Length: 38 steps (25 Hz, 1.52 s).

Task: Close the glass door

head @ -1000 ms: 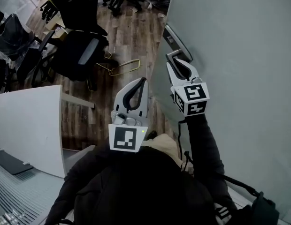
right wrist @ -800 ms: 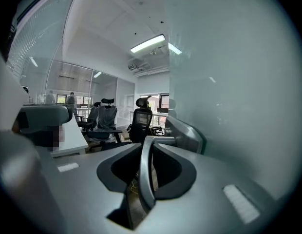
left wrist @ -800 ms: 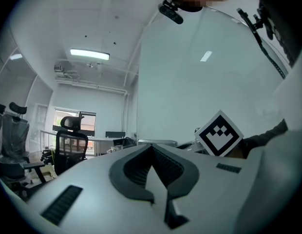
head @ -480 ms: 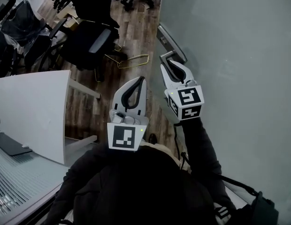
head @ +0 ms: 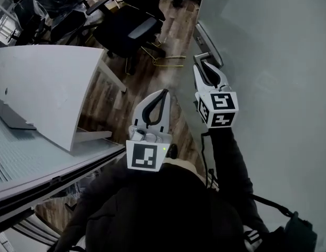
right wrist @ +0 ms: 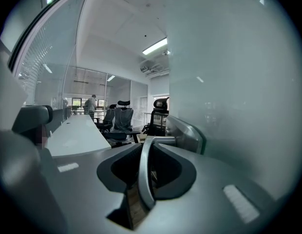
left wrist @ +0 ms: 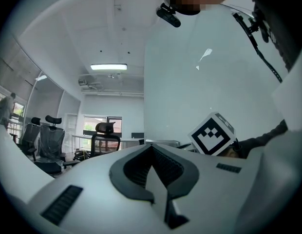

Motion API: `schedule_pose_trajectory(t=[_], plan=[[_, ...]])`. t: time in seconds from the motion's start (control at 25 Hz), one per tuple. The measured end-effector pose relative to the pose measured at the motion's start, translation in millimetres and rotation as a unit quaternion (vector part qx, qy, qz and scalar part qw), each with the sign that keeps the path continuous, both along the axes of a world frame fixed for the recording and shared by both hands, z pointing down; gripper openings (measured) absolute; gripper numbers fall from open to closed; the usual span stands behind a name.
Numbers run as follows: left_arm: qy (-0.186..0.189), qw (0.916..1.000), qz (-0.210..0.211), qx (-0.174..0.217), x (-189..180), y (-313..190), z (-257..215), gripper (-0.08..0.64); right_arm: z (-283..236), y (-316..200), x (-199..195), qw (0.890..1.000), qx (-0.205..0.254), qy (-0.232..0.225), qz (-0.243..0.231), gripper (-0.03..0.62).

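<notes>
The frosted glass door (head: pixel 268 62) fills the right of the head view. Its metal lever handle (head: pixel 204 56) juts from a plate on the door's edge. My right gripper (head: pixel 205 64) is shut on that lever. In the right gripper view the lever (right wrist: pixel 144 172) runs between the two jaws, and the handle plate (right wrist: pixel 188 133) lies just beyond them. My left gripper (head: pixel 162 92) hangs left of the door, shut with nothing in it. In the left gripper view its jaws (left wrist: pixel 152 148) meet, and the right gripper's marker cube (left wrist: pixel 213 134) shows against the door (left wrist: pixel 199 67).
A white desk (head: pixel 52 88) stands at the left, with black office chairs (head: pixel 131 25) behind it on the wood floor. A yellow wire frame (head: pixel 168 62) lies on the floor near the door. A glass partition frame (head: pixel 47 177) crosses the lower left. A person (right wrist: pixel 92 103) stands far off.
The head view has shifted: the desk and the partition frame now fill more of the left side. My right gripper stays shut on the lever, and my left gripper keeps its pose.
</notes>
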<state>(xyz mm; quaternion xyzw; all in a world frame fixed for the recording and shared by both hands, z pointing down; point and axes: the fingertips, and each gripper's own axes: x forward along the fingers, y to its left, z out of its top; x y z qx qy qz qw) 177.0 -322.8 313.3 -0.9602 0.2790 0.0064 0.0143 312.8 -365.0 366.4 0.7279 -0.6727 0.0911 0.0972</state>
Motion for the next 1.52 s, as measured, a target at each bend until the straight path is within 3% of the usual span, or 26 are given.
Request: schedule_pose_trajectory(t=[0.52,0.96,1.12,1.36,1.52], plan=[[0.025,0.9993,-0.028,0.007,-90,-2,-9,-0.003,6,-1,-96,0.999,0.001,-0.003,-0.047,0.067],[-0.004,0.9993,-0.038,0.0,-150,16,2,-0.003,4,12,-187,0.994,0.003,-0.002,-0.112,0.067],[-0.006,0.9979,-0.064,0.003,-173,32,-4,-0.003,1,21,-220,0.991,0.002,-0.004,-0.135,0.068],[0.0,0.9933,-0.114,0.018,-235,80,-11,-0.003,0,44,-281,0.985,0.007,-0.004,-0.17,0.068],[-0.002,0.9889,-0.148,0.004,-278,100,-3,-0.003,3,59,-324,0.981,0.004,-0.002,-0.195,0.069]])
